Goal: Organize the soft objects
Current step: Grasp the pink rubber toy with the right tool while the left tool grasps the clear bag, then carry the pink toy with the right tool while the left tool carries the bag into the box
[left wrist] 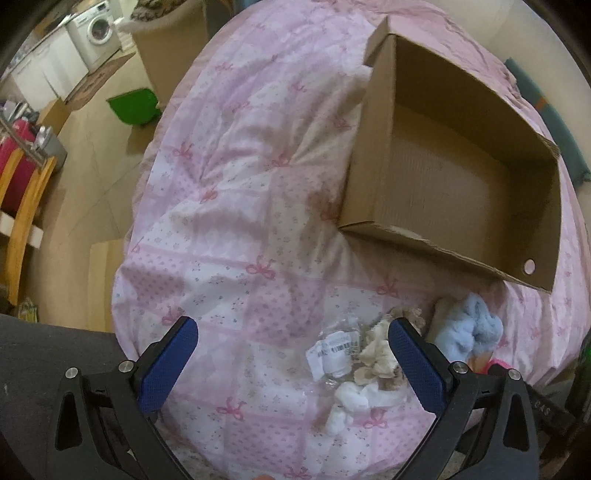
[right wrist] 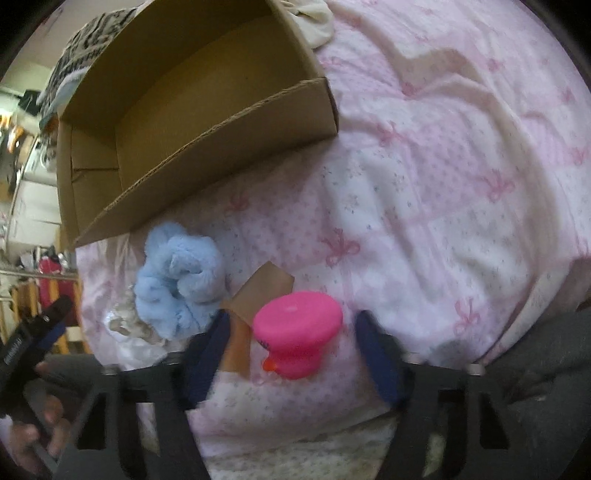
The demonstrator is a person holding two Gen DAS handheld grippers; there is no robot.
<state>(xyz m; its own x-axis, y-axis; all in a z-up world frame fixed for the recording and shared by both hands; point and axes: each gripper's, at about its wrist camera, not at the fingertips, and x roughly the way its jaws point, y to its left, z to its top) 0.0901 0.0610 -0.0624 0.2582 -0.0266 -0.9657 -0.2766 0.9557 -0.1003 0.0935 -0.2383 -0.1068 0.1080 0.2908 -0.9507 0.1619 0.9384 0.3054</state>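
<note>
An open, empty cardboard box (left wrist: 454, 173) lies on the pink bedspread (left wrist: 240, 184); it also shows in the right wrist view (right wrist: 192, 110). In front of it lie a fluffy light-blue cloth (left wrist: 469, 332) (right wrist: 177, 280), a beige fuzzy item (left wrist: 376, 354), small white socks (left wrist: 351, 402) and a clear plastic bag with a label (left wrist: 336, 350). My left gripper (left wrist: 291, 362) is open above these, holding nothing. My right gripper (right wrist: 291, 354) is open with a pink rubber toy (right wrist: 295, 332) between its fingers, apart from both pads.
A brown cardboard scrap (right wrist: 258, 291) lies behind the pink toy. A green bin (left wrist: 135, 105), a washing machine (left wrist: 96, 33) and wooden furniture (left wrist: 22, 206) stand on the floor left of the bed. The left gripper shows at the left edge (right wrist: 33, 339).
</note>
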